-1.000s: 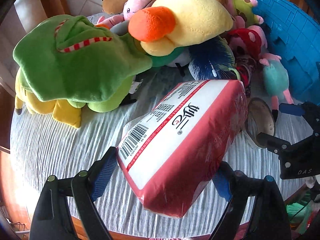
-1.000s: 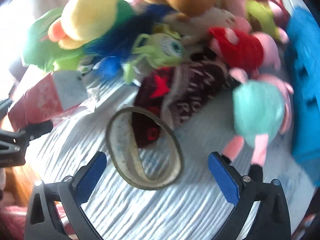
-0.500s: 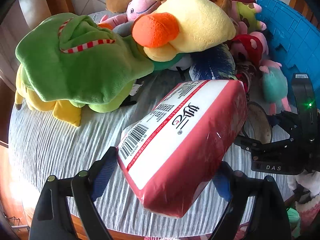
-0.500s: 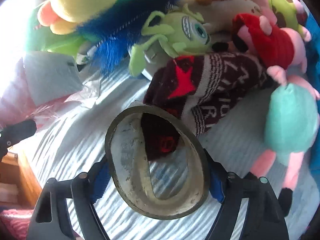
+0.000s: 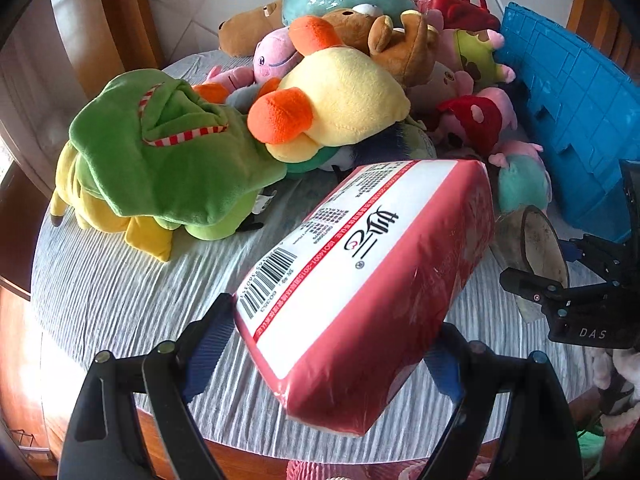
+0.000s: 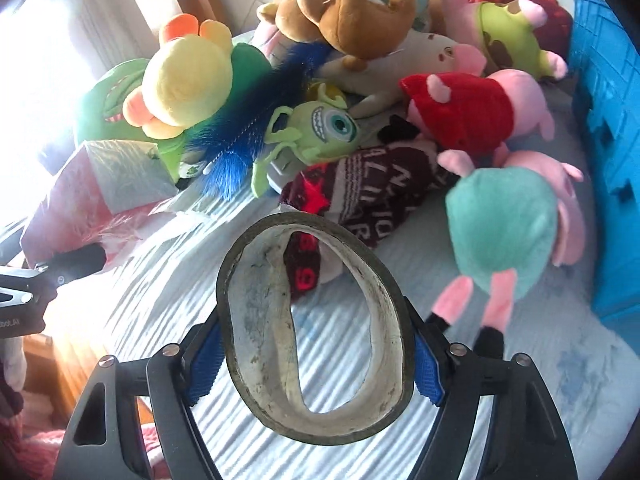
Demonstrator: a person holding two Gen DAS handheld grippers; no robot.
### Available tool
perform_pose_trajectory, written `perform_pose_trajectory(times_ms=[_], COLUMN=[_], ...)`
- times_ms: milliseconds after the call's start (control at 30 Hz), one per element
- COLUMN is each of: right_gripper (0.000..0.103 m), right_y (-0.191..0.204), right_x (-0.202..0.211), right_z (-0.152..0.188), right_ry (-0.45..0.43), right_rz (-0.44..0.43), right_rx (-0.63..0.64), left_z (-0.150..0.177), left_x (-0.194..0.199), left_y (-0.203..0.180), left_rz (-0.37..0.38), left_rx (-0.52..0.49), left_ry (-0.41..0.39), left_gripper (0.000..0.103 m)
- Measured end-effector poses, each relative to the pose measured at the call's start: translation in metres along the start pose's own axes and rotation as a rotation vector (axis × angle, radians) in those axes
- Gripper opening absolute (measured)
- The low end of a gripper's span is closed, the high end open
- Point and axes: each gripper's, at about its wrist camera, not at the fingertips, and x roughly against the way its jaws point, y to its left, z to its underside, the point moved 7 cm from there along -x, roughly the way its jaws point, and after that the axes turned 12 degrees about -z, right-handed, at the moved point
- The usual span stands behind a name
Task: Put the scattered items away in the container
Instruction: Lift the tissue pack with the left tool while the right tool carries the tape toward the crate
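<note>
Your left gripper [image 5: 328, 344] has its fingers [image 5: 208, 332] spread wide and pressed against a red and white wrapped pack [image 5: 368, 276]. The pack hides most of the right finger, and its far end covers part of the toy pile. The fisheye rim cuts off the blue crate [image 5: 572, 120] at the right edge of the counter [image 5: 112, 292].

Your right gripper [image 6: 316, 360] has its fingers [image 6: 426, 372] closing on a worn tape roll [image 6: 312, 320], with both pads against the rim. The roll blocks part of the dark knitted sock [image 6: 360, 196] behind it. Glare from the left washes out the pack's near side in the right wrist view.

Compared with a second ago, the roll no longer lies flat on the counter between open fingers; it now sits clamped and lifted. The pack is gripped as before but stands higher over the cloth. The yellow duck [image 5: 344, 100] and green plush [image 5: 168, 164] have not shifted.
</note>
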Motion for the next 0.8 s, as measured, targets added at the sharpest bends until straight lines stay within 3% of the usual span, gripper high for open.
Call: perform_pose_trajectory(times_ms=[100,267,400,800], right_gripper=[0.078,0.078,0.078,0.078], right_y=[-0.001,-0.019,-0.017,0.030], right_x=[-0.027,-0.011,-0.018,0.040], right_z=[-0.005,0.014,0.001,0.040], right_ry=[-0.015,-0.068,-0.115,-0.232], right_rz=[0.030,0.100,0.167,0.314], right_rx=[-0.006,-0.051,-0.103,-0.190], left_z=[0.003,0.004,0.008,0.026], left_x=[0.009,0.026,0.038,0.087], left_y=[-0.007,-0.019,-0.021,-0.015], left_rz=[0.016,0.061,0.095,0.170], left_rx=[-0.014,-0.081,-0.129,-0.242], left_ry=[-0.013,-0.054,-0.079,-0.186], left_gripper=[0.087,0.087,0.087,0.087])
